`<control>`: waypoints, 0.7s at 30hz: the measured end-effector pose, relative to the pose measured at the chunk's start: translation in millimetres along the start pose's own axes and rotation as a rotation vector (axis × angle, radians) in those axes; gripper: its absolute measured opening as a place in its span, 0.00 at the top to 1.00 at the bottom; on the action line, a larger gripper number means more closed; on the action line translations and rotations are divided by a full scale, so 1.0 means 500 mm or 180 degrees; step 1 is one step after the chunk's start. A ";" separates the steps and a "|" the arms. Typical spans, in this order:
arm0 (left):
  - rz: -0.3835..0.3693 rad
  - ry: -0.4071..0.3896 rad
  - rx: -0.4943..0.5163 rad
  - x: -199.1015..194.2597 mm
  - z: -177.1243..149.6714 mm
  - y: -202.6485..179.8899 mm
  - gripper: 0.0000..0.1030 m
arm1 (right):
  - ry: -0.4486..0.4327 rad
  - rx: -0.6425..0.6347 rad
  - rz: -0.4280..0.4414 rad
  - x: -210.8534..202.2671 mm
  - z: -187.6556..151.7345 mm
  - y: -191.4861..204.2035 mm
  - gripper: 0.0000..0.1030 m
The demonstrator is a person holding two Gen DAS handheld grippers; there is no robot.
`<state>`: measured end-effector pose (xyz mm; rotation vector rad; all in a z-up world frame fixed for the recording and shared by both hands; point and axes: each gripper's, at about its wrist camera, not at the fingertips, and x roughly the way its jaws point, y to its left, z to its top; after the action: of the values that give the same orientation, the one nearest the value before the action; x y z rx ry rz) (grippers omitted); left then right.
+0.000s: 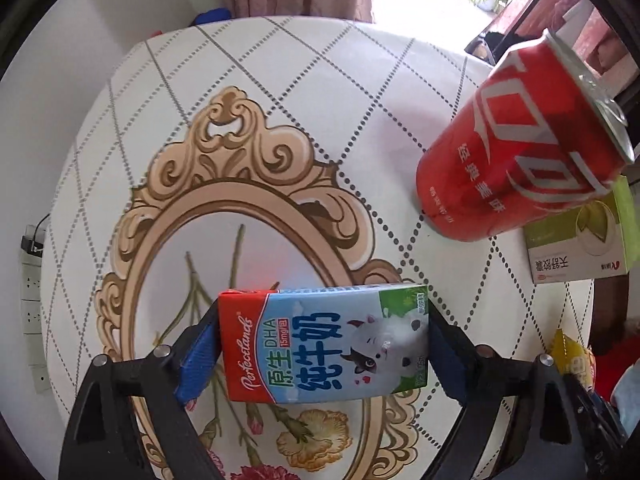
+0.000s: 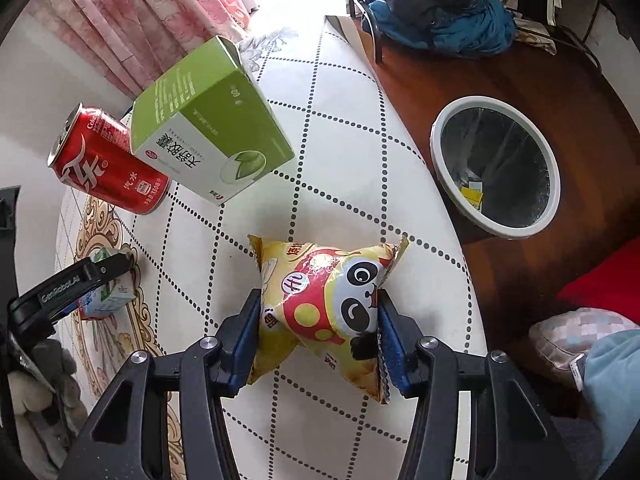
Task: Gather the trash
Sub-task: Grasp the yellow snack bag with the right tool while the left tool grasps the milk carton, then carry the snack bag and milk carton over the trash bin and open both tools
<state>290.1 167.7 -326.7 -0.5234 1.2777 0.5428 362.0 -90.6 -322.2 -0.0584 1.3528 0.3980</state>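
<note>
Left claw (image 1: 324,344) is clamped on the milk carton (image 1: 326,344) over the counter (image 1: 280,80) middle. Red can (image 2: 106,160) and green box (image 2: 212,120) stand toward the far edge. Right claw (image 2: 318,320) is squeezing the snack bag (image 2: 324,304) near the right edge, trash bin (image 2: 496,166) on the floor beyond it.

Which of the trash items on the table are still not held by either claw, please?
The red soda can and the green-and-white box; the milk carton and snack bag are each clamped.
</note>
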 end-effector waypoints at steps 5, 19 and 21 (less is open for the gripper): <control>0.0035 -0.0069 0.0056 -0.022 -0.047 0.013 0.12 | 0.0065 -0.0035 -0.0037 0.012 0.001 0.006 0.42; 0.0178 -0.0340 0.0251 -0.110 -0.190 0.018 0.12 | -0.0003 -0.0268 0.0017 -0.027 -0.028 0.023 0.48; 0.0187 -0.0459 0.0320 -0.147 -0.202 0.008 0.12 | -0.0059 -0.0294 0.0072 -0.047 -0.038 0.026 0.48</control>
<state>198.1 100.0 -276.6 -0.3574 1.1790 0.5524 336.3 -89.6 -301.7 -0.1158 1.3175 0.4788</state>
